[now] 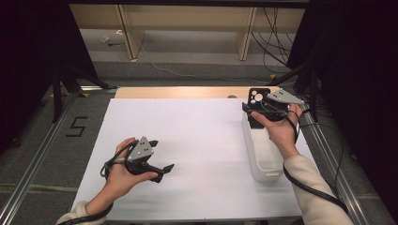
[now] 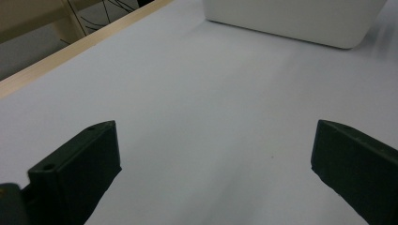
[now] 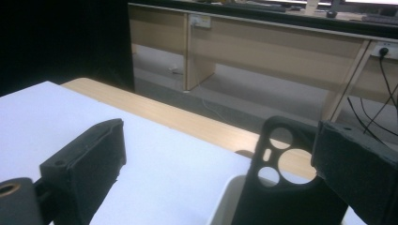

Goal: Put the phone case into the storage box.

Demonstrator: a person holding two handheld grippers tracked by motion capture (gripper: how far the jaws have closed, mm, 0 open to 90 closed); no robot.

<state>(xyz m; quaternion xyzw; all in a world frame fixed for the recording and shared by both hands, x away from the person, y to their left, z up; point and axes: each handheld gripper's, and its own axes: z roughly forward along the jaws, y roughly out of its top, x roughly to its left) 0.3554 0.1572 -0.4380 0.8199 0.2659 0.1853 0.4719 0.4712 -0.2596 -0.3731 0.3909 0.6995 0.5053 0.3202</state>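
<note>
A: Nearest the camera, the left gripper (image 1: 157,161) sits low over the near-left part of the desk (image 1: 197,140), jaws wide and nothing between them.

B: Idle, then. In its own view there's just bare white desk ahead, with the bin (image 2: 291,21) across from it.

A: Right. Farther off, the right gripper (image 1: 263,111) is by the far-right corner, over the bin's far end.

B: Is it gripping the phone case (image 3: 281,183)?

A: Doesn't look so. In the right gripper view its jaws stand wide; the black case is upright in the bin's far end, just beside one jaw. Whether they touch, I cannot tell.

B: So how far along?

A: I'd judge the case is either just set in the bin or about to be lifted out. If it's going in, the job is nearly done and only backing away is left; if it's coming out, the grasp hasn't happened.
</note>
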